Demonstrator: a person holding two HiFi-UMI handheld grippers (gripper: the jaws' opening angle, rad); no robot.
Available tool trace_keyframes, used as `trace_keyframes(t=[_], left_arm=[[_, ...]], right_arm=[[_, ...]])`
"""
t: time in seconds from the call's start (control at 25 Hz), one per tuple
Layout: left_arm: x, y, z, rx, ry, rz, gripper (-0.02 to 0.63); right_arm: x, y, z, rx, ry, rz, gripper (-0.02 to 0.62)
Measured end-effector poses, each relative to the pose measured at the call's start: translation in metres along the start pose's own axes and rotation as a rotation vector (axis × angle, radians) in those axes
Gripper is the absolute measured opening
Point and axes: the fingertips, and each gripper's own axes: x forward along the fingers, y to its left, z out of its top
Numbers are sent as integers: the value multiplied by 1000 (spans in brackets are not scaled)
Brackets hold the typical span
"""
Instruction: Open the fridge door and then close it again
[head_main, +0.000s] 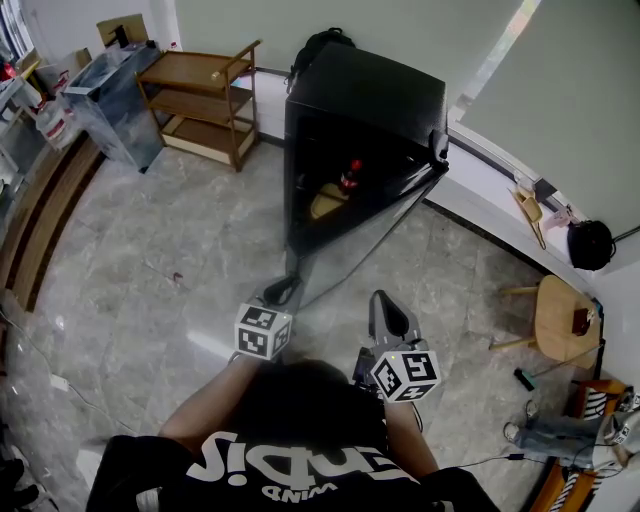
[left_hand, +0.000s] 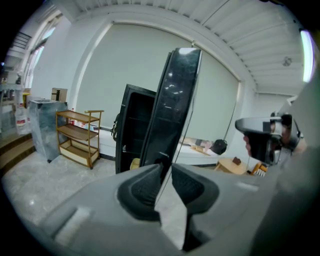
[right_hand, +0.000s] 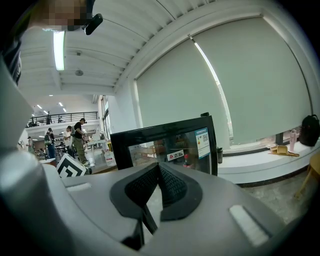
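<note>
The black fridge (head_main: 370, 90) stands by the window wall with its glass door (head_main: 370, 235) swung wide open toward me. A red bottle (head_main: 350, 177) shows on a shelf inside. My left gripper (head_main: 283, 290) is shut on the door's free edge; in the left gripper view the door (left_hand: 175, 105) runs edge-on up from between the pads of that gripper (left_hand: 165, 167). My right gripper (head_main: 383, 300) hovers just right of it, shut and holding nothing (right_hand: 159, 167). It faces the glass front of the door (right_hand: 170, 145), apart from it.
A wooden shelf unit (head_main: 205, 100) and a grey cabinet (head_main: 115, 100) stand at the back left. A round wooden stool (head_main: 562, 315) and a black bag (head_main: 590, 243) on the window ledge are to the right. Marble floor spreads to the left.
</note>
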Motion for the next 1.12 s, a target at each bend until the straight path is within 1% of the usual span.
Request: trace_keyframes(t=[0.36, 0.68, 1.12], left_arm=[[8, 34, 15, 5, -5, 19, 77], [24, 70, 33, -28, -12, 47, 86], [52, 117, 60, -17, -3, 44, 89]], right_arm=[[23, -2, 6, -1, 8, -6, -3], [45, -7, 14, -4, 13, -18, -3], [88, -10, 21, 0, 16, -23, -3]])
